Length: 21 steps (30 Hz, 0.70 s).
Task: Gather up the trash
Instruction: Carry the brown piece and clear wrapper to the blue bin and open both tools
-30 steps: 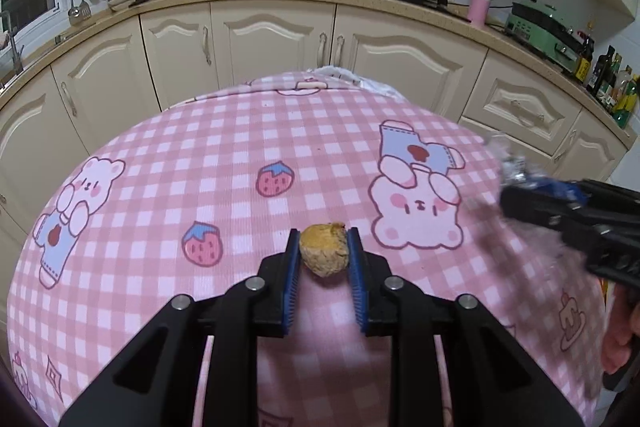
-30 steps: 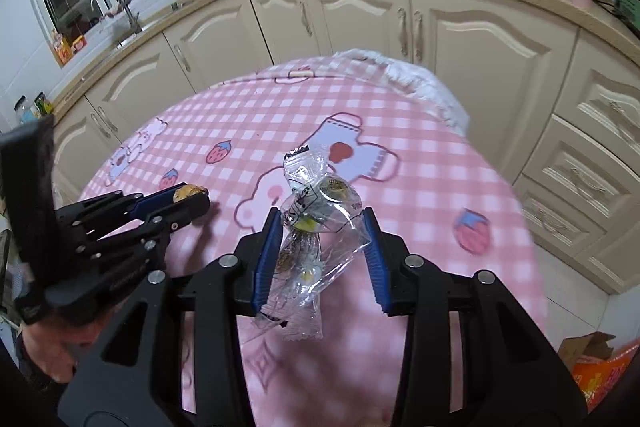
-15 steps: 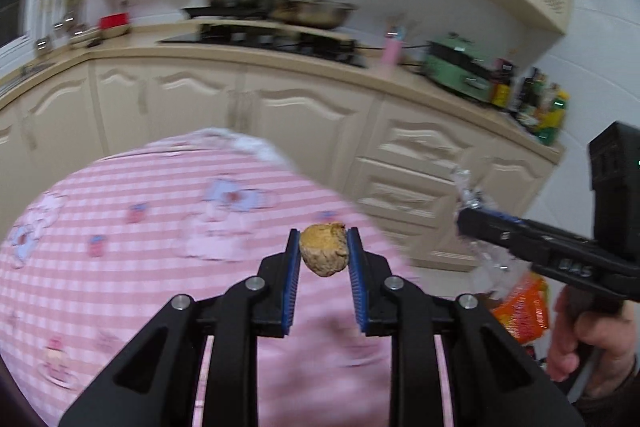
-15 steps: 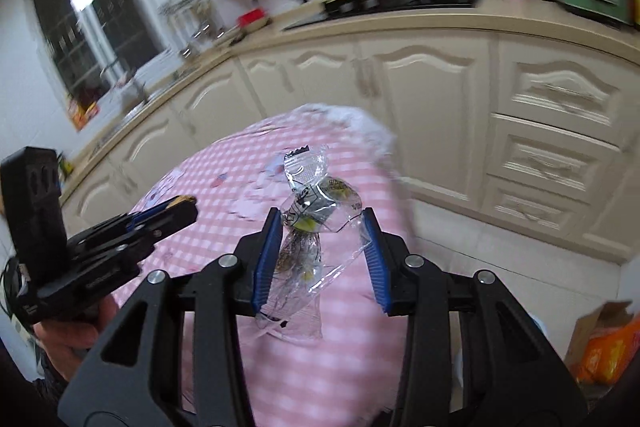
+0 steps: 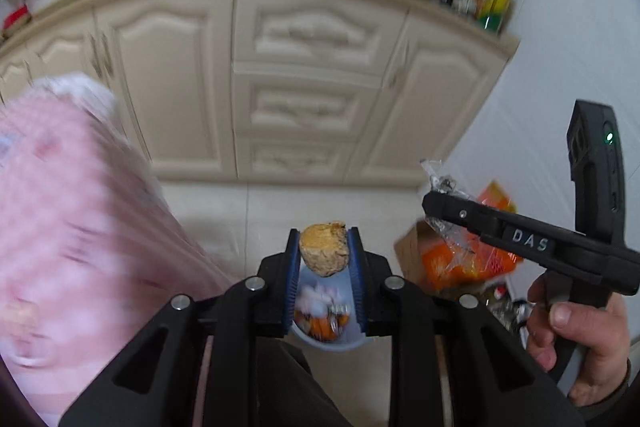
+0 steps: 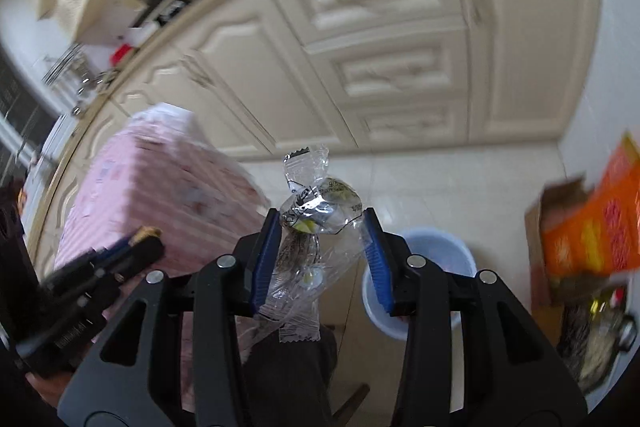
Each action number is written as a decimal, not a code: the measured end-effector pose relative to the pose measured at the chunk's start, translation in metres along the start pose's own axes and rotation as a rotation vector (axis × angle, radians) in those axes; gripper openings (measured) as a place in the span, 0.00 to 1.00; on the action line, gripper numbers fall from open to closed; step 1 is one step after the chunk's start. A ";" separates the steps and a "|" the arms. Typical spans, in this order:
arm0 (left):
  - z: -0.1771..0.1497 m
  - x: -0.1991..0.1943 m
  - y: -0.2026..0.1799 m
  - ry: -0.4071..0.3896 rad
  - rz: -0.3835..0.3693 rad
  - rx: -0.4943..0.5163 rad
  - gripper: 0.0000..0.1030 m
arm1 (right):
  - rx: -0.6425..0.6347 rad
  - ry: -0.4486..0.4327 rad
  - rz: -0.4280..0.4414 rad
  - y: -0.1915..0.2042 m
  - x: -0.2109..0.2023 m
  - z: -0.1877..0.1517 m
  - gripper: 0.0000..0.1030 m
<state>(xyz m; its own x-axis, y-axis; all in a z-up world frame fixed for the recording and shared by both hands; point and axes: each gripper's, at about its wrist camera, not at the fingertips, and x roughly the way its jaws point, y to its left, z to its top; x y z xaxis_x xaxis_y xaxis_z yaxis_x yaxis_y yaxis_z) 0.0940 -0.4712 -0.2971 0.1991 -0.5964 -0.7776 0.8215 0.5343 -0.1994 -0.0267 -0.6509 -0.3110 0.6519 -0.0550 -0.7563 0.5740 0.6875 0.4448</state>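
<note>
Left gripper (image 5: 324,259) fingers pinch a crumbly tan food lump (image 5: 323,249) directly above the pale blue plastic bin (image 5: 329,341), likely for dropping; right gripper (image 6: 320,247) fingers clamp crinkled clear plastic wrappers (image 6: 316,215) just beside it.

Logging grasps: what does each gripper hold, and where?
Left gripper: brown crumbly food lump, pinched at its sides. Right gripper: crumpled clear plastic wrappers, around mid-bundle.
</note>
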 end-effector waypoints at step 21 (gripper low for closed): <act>-0.012 0.113 -0.013 0.181 0.084 -0.052 0.88 | 0.245 0.081 -0.091 -0.100 0.055 -0.018 0.94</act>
<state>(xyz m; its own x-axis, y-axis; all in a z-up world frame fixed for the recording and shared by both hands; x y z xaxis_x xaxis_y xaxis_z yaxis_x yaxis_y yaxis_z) 0.0995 -0.5386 -0.3895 0.1625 -0.4339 -0.8862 0.7763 0.6106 -0.1566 -0.0570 -0.7091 -0.4058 0.5556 -0.0437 -0.8303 0.7378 0.4863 0.4681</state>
